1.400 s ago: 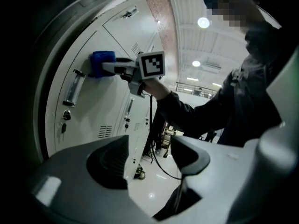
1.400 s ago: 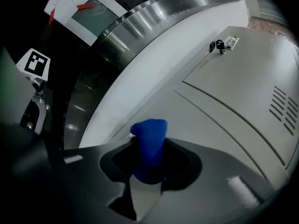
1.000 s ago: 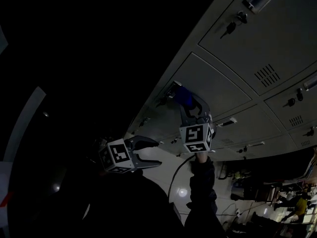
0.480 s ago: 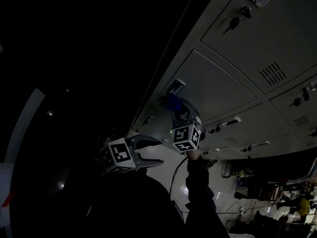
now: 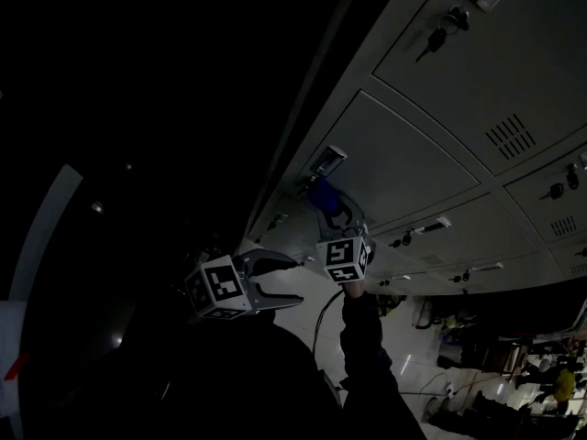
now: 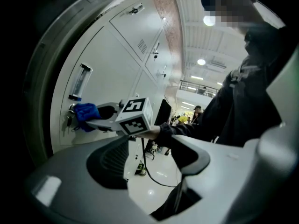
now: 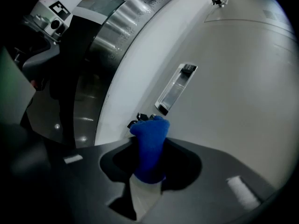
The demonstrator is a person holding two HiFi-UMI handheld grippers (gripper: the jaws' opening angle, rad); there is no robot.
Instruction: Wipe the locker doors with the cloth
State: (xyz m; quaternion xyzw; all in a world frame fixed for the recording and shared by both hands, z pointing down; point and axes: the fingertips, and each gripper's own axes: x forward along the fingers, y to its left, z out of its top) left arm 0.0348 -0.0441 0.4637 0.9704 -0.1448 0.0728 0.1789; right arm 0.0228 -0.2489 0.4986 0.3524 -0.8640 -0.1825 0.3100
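A blue cloth is pinched in my right gripper, which is shut on it. The cloth's tip presses against a grey locker door, right at the lock with its key and just below the clear label holder. In the head view the cloth and right gripper sit at the door's left edge. My left gripper hangs open off the lockers, lower left of the right one, holding nothing. From the left gripper view the cloth shows against the door.
More locker doors with keys and vent slots run to the right and above. A dark steel column borders the lockers on the left. A cable hangs from the right gripper over a glossy floor. People stand far off.
The right gripper has slid the cloth leftward across the door, from right of the label holder to the lock below it. The left gripper has hardly moved.
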